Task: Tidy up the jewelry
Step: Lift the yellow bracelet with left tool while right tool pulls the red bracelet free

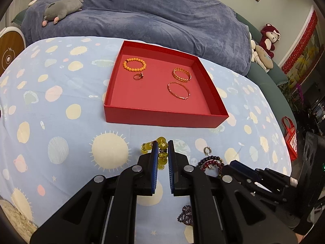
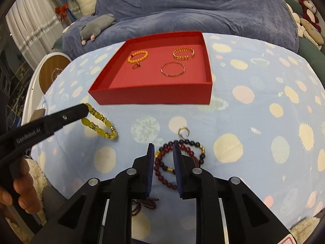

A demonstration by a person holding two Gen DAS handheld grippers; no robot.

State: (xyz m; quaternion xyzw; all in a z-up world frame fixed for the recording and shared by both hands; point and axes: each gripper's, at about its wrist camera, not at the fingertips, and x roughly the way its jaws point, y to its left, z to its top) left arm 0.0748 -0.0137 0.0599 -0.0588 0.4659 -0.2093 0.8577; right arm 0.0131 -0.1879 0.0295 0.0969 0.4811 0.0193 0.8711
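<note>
While four pieces already lie in the shallow red cardboard tray [image 1: 162, 118] on the table, more left outside: left tool [image 1: 161, 145] clamped on the yellow glass-bead bracelet [image 2: 99, 125], lifted near the tray; right tool [image 2: 163, 146] parted, astride the dark red beaded bracelet [image 2: 191, 152]; small silver ring [image 2: 183, 131] and purple strand [image 1: 185, 216] untouched.

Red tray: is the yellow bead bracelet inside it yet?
No. In the right wrist view the yellow bead bracelet hangs from the left tool in front of the red tray, over the cloth.
</note>
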